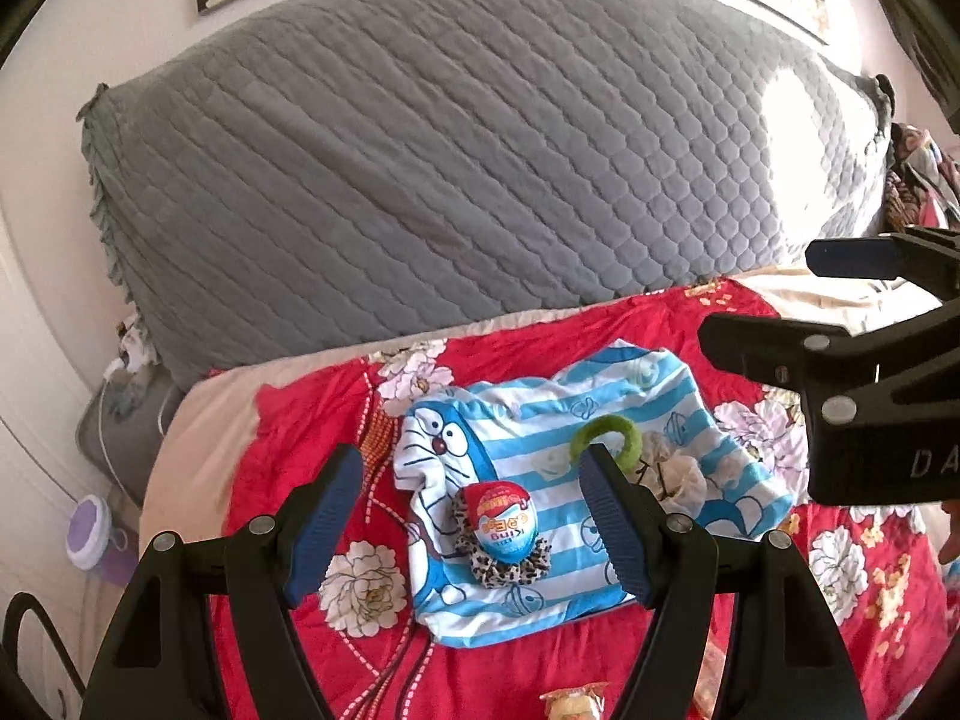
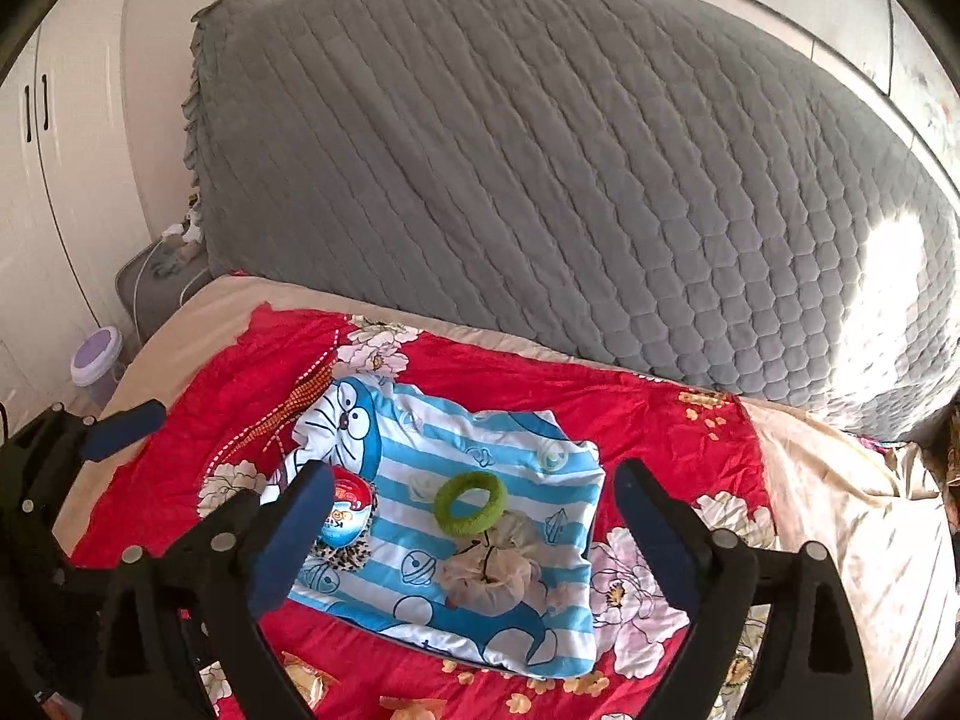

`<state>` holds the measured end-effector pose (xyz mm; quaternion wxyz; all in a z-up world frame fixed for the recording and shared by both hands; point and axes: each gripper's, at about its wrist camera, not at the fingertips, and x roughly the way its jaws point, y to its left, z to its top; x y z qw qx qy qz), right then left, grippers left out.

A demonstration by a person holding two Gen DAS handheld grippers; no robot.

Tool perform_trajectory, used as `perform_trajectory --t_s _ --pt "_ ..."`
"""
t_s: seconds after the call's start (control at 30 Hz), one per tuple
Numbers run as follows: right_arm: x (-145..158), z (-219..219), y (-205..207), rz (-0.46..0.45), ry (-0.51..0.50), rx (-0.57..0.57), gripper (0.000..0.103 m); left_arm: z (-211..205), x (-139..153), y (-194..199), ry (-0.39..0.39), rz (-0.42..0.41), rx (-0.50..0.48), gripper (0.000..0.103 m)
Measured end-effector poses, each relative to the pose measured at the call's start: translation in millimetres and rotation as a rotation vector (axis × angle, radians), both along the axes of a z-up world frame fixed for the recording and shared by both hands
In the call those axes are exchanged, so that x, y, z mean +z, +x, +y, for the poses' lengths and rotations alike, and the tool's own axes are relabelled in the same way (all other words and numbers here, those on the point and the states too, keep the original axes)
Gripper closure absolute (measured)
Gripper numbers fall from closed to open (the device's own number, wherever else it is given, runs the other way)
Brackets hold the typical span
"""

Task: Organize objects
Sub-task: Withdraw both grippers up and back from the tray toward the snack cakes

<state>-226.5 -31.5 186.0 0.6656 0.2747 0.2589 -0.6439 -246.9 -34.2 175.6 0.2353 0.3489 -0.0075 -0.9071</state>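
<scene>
Bedroom walls and a grey quilted headboard cover [image 1: 450, 138] filled the upper half of both views, with a red floral bedspread [image 2: 198, 372] spread over the bed across the lower half. At the lower centre of each frame lay a blue-and-white striped cartoon-cat cloth [image 2: 420, 450], flat on the bedspread. On it sat four small things: a cream gauzy scrunchie [image 2: 489, 573] towards the cloth's lower right, a green hair ring [image 2: 471, 502] touching its upper edge, a leopard-print scrunchie [image 1: 510, 561] at the cloth's left, and a foil-wrapped chocolate egg [image 1: 503, 519] resting on that scrunchie.

Both tools hung above the cloth and touched nothing. In its own view the left gripper [image 1: 474, 525] stood spread, the egg framed between its fingers but clear of them. Across the bed, the right gripper [image 2: 474, 534] was spread wide and empty over the green ring and the cream scrunchie.

By my reading, the gathering step looked finished or nearly so, all four items being on the cloth. The next move probably called for either fetching the loose wrapped snacks [image 1: 576, 702] at the bottom edge, or taking the cloth's corners to fold it over without rolling the egg off.
</scene>
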Motion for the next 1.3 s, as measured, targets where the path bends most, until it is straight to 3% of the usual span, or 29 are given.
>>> perform_trajectory --t_s 0.13,1.3 --pt "4.5 7.0 2.1 0.004 0.004 0.006 0.002 4.4 4.7 4.2 -0.004 -0.005 -0.003 0.027" --pt "10.6 66.6 5.3 0.016 0.01 0.033 0.002 35.0 12.3 39.7 -0.021 -0.02 -0.074 0.021"
